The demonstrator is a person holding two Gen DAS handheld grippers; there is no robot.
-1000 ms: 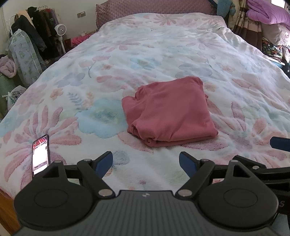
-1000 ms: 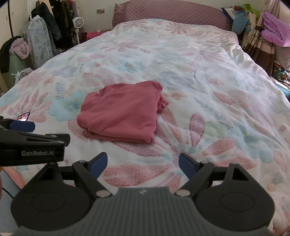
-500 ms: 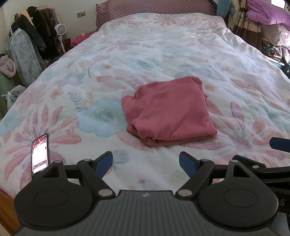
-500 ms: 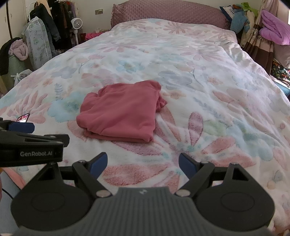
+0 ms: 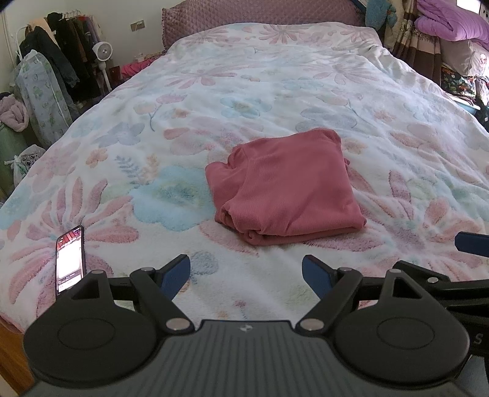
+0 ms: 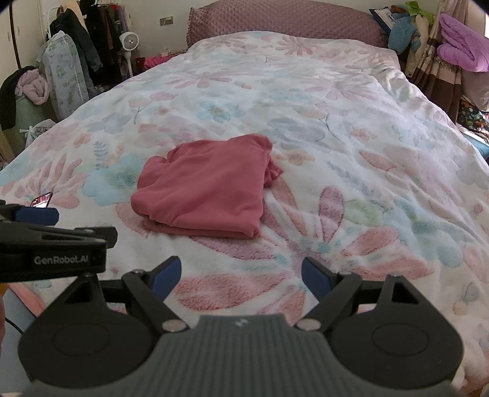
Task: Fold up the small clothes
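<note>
A pink garment [image 5: 287, 189] lies folded into a thick rectangle on the floral bedspread [image 5: 244, 100], near the middle of the bed's near half. In the right wrist view the pink garment [image 6: 207, 189] sits left of centre. My left gripper [image 5: 246, 273] hangs open above the bed's near edge, short of the garment, with nothing between its blue fingertips. My right gripper [image 6: 241, 274] is open too, held back from the garment and to its right. The left gripper's body [image 6: 52, 244] shows at the left edge of the right wrist view.
A lit phone [image 5: 70, 259] lies on the bedspread at the near left. A purple headboard pillow [image 5: 259, 15] is at the far end. A clothes rack [image 5: 61, 55] and a fan [image 5: 102, 50] stand left; bedding piles [image 5: 452, 27] right.
Both grippers stayed open and nearly still, with only a slight drift of the views. The garment has not moved.
</note>
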